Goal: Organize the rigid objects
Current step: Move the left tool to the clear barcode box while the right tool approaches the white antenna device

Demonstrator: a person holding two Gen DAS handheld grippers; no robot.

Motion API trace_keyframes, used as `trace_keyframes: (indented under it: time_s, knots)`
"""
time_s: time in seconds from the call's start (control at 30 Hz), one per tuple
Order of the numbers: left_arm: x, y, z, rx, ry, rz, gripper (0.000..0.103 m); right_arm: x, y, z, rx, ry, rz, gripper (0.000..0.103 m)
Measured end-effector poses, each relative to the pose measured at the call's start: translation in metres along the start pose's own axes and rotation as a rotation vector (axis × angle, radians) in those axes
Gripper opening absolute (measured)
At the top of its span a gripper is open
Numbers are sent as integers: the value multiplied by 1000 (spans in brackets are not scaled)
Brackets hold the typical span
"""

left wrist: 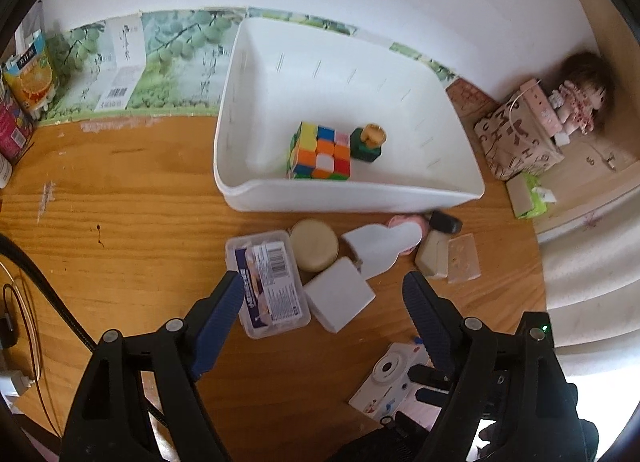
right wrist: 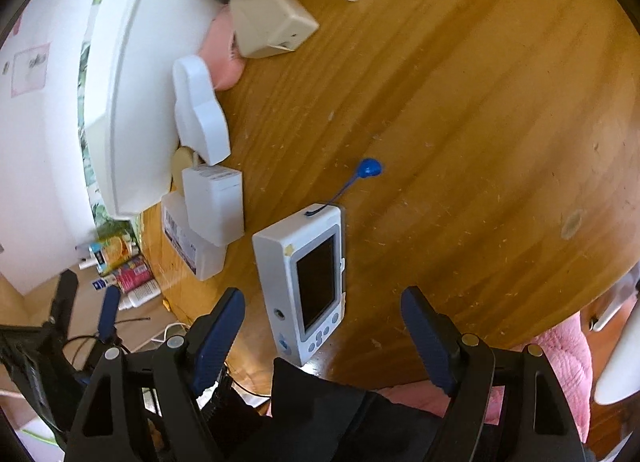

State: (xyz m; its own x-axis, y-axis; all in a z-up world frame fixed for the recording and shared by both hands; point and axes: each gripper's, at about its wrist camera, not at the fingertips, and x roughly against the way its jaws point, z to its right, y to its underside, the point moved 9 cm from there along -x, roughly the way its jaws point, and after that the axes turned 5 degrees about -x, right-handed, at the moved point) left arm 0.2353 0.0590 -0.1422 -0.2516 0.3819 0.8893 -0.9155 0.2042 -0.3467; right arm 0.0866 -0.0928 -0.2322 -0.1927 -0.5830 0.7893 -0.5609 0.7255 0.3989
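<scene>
On the wooden table point(left wrist: 140, 198), just beside the white bin's point(left wrist: 352, 194) near wall, a cluster of small rigid items lies loose. Clear plastic case point(left wrist: 270, 282) with a barcode label: flat, long axis running from the left gripper point(left wrist: 324, 298) toward the bin, slightly tilted left. White square block point(left wrist: 340, 294) touches its right edge. Behind these, a round tan disc point(left wrist: 314, 244) and a white rounded piece point(left wrist: 378, 244); a pink item under that piece is mostly covered, identity unclear.

Left gripper jaws stand apart, nothing between the pads; case and block lie below the gap.

Toy camera point(right wrist: 306, 278), white with a dark screen, lies flat near the table edge, long axis along the right gripper's point(right wrist: 324, 326) pointing direction, blue strap end toward the far side. Its near end is hidden by a dark glove. Right gripper jaws apart, clasping nothing.

Inside the bin: a colour cube point(left wrist: 322, 152) and a green-and-yellow piece point(left wrist: 368, 142), touching. Both blurred.
</scene>
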Motion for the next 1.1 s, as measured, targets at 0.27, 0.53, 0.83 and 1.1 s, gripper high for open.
trace_keyframes:
  time_s: [0.27,0.53,0.83,1.1]
  knots:
    - [-21,20,-12,19,-51,-88,84,2,-10,10,-91,3,39,81]
    - [-38,34,-32,33,-114,-172,84,3,-19,14,-155,20,68,81]
    - [-57,40,-47,69,-126,-236,84,-10,-21,4,-126,95,63,81]
    - [-75,36,-50,66,-117,-287,84,-25,-17,-3,-100,152,36,72]
